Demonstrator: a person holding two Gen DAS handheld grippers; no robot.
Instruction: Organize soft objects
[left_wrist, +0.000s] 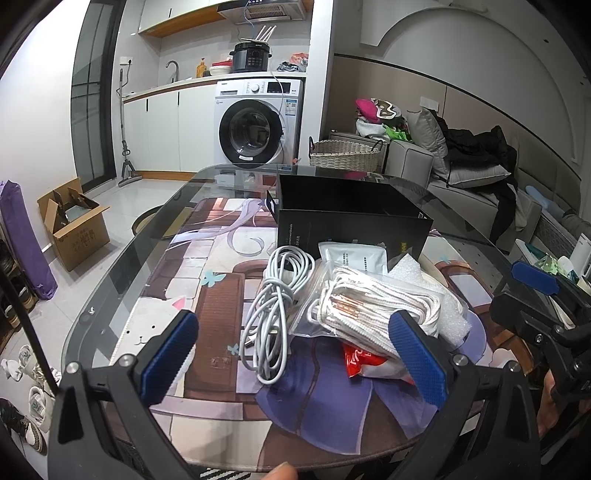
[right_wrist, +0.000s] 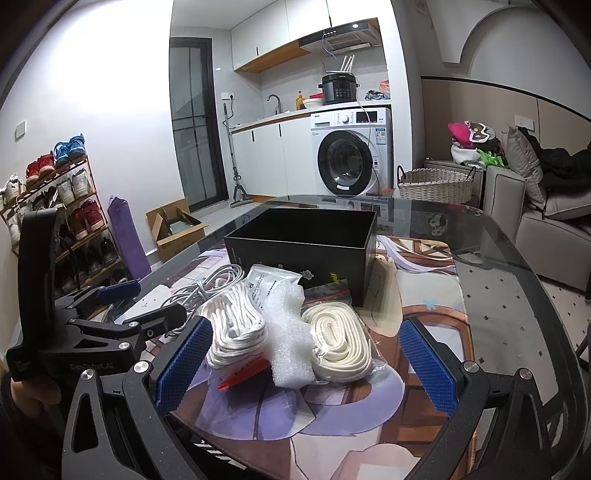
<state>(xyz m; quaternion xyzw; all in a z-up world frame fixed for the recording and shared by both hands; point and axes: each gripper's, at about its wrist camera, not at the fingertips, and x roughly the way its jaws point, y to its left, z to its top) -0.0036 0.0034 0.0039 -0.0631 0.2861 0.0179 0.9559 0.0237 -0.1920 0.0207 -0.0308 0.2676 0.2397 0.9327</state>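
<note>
Soft objects lie heaped on a printed mat (left_wrist: 221, 295) covering a glass table (left_wrist: 155, 221), directly in front of an open black box (left_wrist: 351, 218). Left wrist view: a coiled grey cable (left_wrist: 273, 306) sits at the left of the heap, beside a clear bag of white cord (left_wrist: 373, 310); a white sachet (left_wrist: 354, 256) leans near the box, white foam wrap (left_wrist: 447, 295) lies to the right, and a red packet (left_wrist: 365, 363) protrudes from under the cord bag. Left gripper (left_wrist: 295, 362) hovers over the near edge of the table, its blue pads spread wide and holding nothing; the pile lies between and beyond them. Right gripper (left_wrist: 535, 280) appears at the right edge of the view. Right wrist view: the same white cord bag (right_wrist: 236, 328), foam wrap (right_wrist: 288, 343) and a bag of cream flat strap (right_wrist: 340, 343) lie side by side, touching, ahead of the right gripper (right_wrist: 306, 362), which stands open and empty. Behind them stand the sachet (right_wrist: 273, 284) and the black box (right_wrist: 303, 243). Left gripper (right_wrist: 122, 295) is visible at left.
</note>
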